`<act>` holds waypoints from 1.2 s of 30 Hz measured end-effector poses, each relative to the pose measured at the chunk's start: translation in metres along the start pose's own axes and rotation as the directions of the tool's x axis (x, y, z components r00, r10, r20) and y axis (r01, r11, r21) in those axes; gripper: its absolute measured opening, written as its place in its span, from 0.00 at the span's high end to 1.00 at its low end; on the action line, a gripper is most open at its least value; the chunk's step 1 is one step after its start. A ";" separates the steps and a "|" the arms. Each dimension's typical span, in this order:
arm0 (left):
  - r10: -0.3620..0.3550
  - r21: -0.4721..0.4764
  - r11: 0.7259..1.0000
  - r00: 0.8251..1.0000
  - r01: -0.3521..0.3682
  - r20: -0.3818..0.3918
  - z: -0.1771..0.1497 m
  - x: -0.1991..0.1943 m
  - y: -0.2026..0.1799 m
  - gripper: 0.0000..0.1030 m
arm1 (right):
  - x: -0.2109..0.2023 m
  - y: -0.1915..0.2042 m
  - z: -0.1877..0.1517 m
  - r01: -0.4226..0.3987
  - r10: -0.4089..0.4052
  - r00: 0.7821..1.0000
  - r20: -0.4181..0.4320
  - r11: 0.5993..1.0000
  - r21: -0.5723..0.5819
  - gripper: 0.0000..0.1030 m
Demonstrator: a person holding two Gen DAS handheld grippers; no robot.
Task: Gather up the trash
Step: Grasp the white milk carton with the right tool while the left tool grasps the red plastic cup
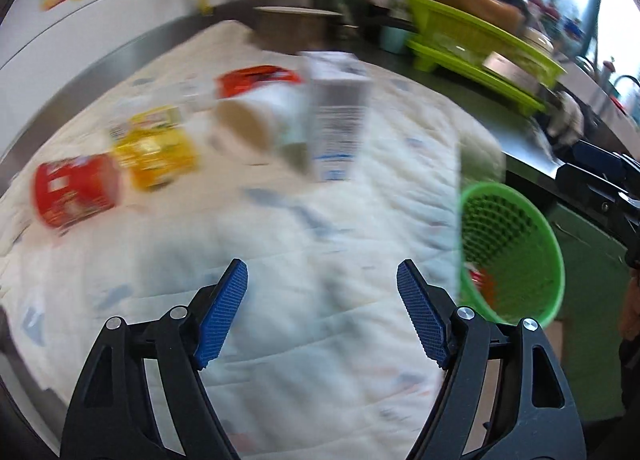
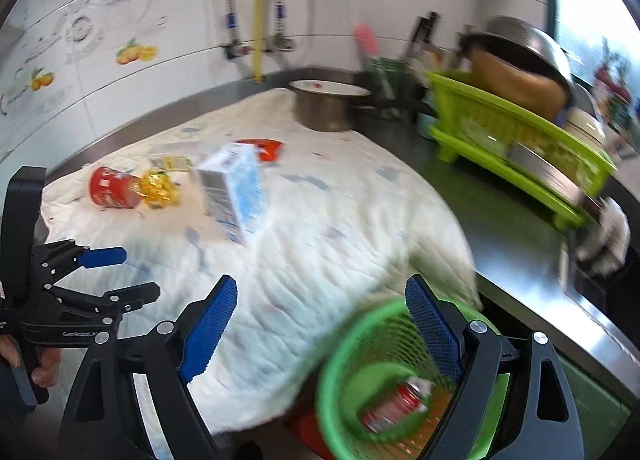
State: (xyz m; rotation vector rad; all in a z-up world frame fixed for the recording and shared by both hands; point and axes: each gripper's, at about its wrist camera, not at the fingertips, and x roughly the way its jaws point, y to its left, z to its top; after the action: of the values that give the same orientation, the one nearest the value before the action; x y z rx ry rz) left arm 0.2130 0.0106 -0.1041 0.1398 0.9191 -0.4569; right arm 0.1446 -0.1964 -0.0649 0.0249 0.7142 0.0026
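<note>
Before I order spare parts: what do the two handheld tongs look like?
Both match: black plastic linkage arms with silver pivot pins and blue ribbed pads. The left tongs also show in the right view with white lettering on the body; the right tongs show none. No cables visible.

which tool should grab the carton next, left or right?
Left, probably. The open left tool faces the upright white-and-blue carton nearly straight ahead across the white quilted cloth. The open right tool sits over the green mesh plastic basket, with the carton further off to its left.
</note>
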 end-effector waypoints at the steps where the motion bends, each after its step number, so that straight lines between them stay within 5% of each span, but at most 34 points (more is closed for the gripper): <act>1: 0.013 -0.014 1.000 1.000 -0.013 0.004 -0.002 -0.003 0.008 0.26 | 0.006 0.008 0.005 -0.010 0.010 1.000 0.001 1.000 -0.009 0.19; 11: 0.193 -0.188 0.966 0.980 -0.180 0.057 -0.002 -0.035 0.123 0.23 | 0.060 0.063 0.037 -0.061 0.061 0.998 -0.025 0.998 -0.013 0.19; 20: 0.303 -0.329 0.907 0.950 -0.264 0.072 0.011 -0.044 0.204 0.18 | 0.102 0.083 0.056 -0.005 0.007 0.999 -0.051 0.999 0.033 0.19; 27: 0.313 -0.380 0.886 0.948 -0.267 0.064 0.023 -0.032 0.242 0.17 | 0.131 0.089 0.065 0.037 -0.032 0.996 -0.082 0.998 0.055 0.20; 36: 0.215 -0.335 0.924 0.975 -0.182 0.063 0.035 -0.004 0.261 0.18 | 0.147 0.090 0.071 0.068 -0.060 0.993 -0.099 0.995 0.074 0.23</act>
State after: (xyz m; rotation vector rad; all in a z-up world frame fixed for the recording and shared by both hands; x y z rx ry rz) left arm 0.3512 0.2350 -0.0990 -0.0932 0.8611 -0.1165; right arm 0.3028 -0.1068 -0.1049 0.0764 0.8119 -0.0858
